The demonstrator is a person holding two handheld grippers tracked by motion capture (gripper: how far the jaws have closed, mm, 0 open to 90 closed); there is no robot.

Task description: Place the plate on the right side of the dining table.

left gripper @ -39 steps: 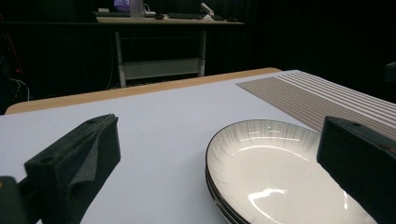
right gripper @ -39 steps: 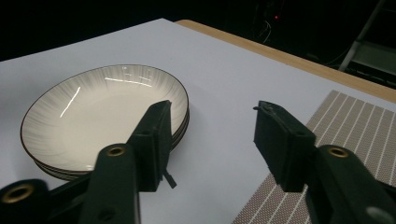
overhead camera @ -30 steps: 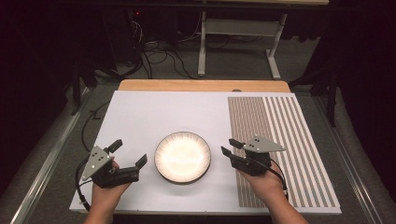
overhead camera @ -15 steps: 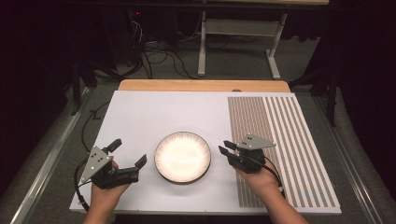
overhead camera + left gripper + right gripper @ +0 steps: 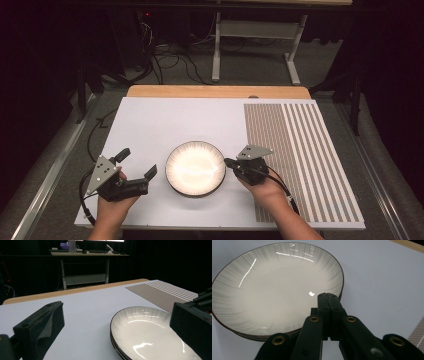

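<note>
Right gripper view: right tongs [image 5: 327,295] closed over unmarked plate [image 5: 274,287].

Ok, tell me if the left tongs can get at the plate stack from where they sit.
Probably yes: the left tongs stand open beside the plates, with bare mat between them.

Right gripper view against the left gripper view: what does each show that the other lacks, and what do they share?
Right gripper view alone: the right gripper with its jaws shut together, nothing between them, tips over the near rim of the plates, seen steeply from above. Left gripper view alone: the left gripper with jaws wide apart, the striped mat, the table's wooden edge and a desk in the dark behind. Shared: the stacked white plates with dark rims, on the white table surface.
</note>
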